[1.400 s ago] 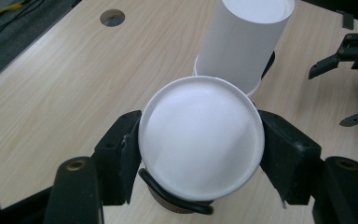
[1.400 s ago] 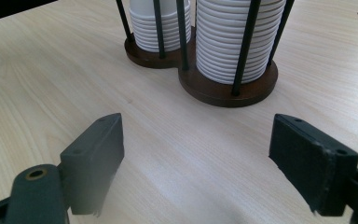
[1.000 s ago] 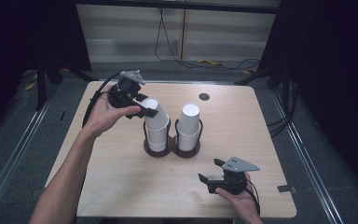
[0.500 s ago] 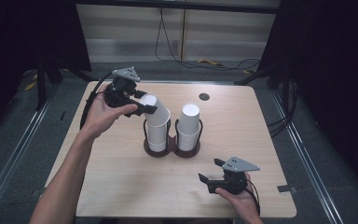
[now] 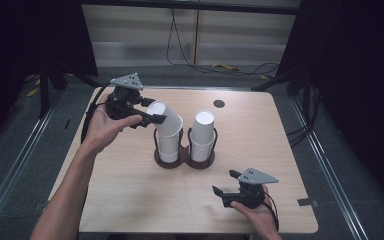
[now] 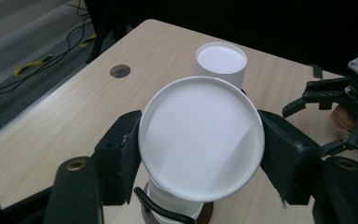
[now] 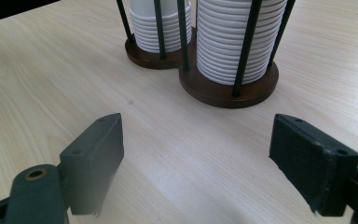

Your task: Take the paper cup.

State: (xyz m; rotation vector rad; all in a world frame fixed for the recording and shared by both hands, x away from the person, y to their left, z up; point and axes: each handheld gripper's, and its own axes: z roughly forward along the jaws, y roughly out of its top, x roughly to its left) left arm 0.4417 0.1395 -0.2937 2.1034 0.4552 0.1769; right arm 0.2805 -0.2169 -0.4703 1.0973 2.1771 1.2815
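step in hand: pulling the top cup (image 6: 200, 140) off the left stack (image 5: 168, 142) in the cup holder (image 5: 184, 159). left gripper (image 5: 152, 114) has its jaws clenched on the cup's sides, cup tilted, still over the stack. next move likely calls for a clean lift clear of the rods. right gripper (image 5: 226, 184) rests on the worktop (image 5: 130, 190), jaws released, empty.

A light wooden table (image 5: 130, 200) with rounded corners carries everything here. Near its middle stands a dark brown cup holder (image 5: 184, 161) with two round bases joined side by side and thin black rods rising from them. Beyond the holder, toward the far edge, a small round hole (image 5: 219, 104) is cut through the tabletop. The right gripper (image 5: 227, 185) rests on the wood near the front edge, nearer than the holder.
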